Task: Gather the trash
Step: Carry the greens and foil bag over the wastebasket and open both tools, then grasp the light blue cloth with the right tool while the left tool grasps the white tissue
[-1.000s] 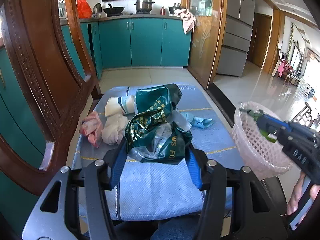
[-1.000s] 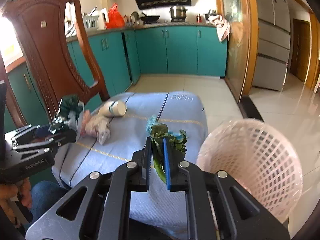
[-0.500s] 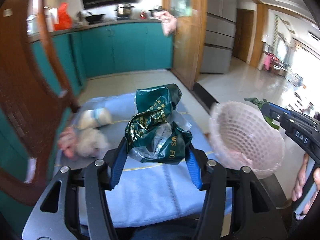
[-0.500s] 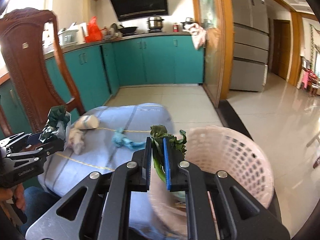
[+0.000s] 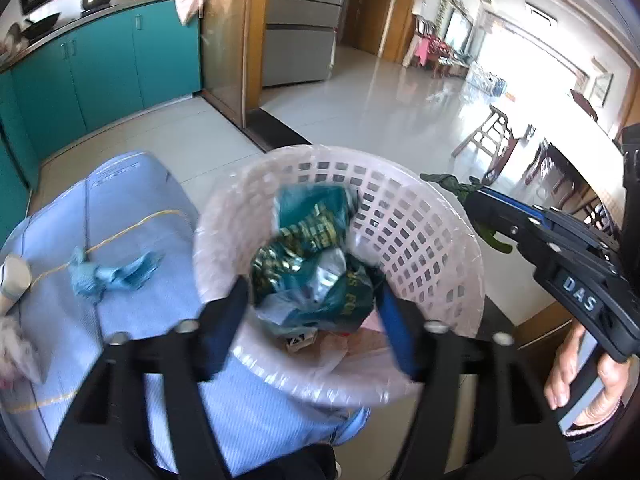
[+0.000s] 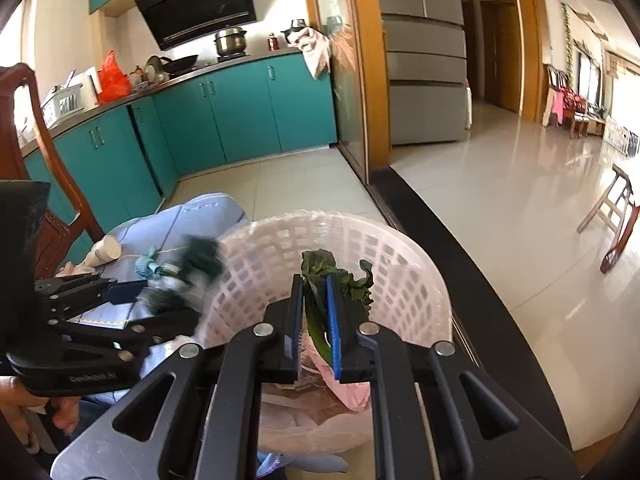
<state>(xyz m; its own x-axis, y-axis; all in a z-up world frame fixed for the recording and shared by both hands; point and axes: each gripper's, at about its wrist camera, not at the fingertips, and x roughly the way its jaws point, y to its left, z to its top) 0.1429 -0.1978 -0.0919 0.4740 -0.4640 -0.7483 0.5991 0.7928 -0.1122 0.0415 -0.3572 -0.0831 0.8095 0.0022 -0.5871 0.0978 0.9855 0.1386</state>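
Both grippers hang over the pink basket. Left gripper has just been spreading its jaws, apparently clear of the blurred green wrapper between them above the basket. Right gripper is clamped on a green leaf. Farther off, a blue scrap lies on the blue cloth

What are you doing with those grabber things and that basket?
A person is tidying trash off a blue cloth into a pink basket. The left gripper is over the basket, its jaws just opening around a crumpled green bag. The right gripper pinches a green leaf above the basket. A blue scrap is on the cloth.
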